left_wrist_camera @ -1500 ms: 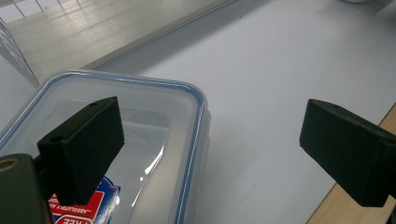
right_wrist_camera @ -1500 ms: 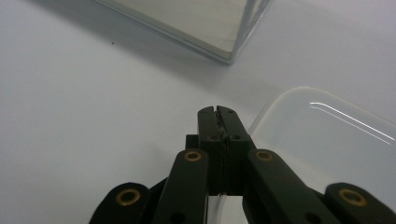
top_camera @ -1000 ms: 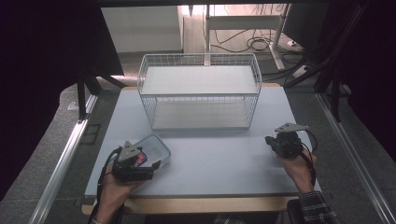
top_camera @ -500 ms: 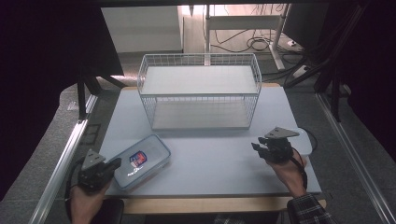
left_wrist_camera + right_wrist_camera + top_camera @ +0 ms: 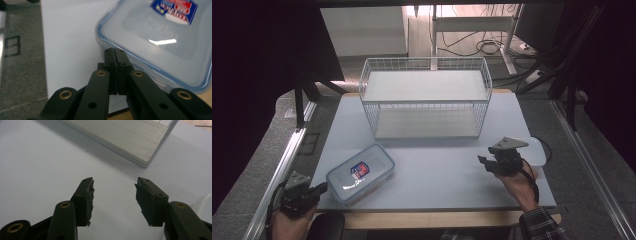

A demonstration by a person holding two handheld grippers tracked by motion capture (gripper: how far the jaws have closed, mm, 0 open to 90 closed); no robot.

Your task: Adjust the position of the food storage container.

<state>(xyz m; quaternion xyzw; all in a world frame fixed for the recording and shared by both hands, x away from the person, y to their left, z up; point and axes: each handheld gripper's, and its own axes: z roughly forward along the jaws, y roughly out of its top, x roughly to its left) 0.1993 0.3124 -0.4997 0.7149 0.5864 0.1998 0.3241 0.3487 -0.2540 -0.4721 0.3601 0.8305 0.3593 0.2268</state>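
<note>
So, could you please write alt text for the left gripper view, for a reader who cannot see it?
The left gripper, its black fingers shut together with nothing between them, points at the near corner of a clear plastic container with a blue-rimmed lid and a red and blue label. The container lies on a pale table.

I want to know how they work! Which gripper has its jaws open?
The right gripper: a wide gap between its jaws. The left gripper's jaws are pressed together beside the plastic box.

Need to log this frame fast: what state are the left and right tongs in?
Left tongs: shut, empty, beside the lidded container.
Right tongs: open, nothing between them, jaws just been opening.
</note>
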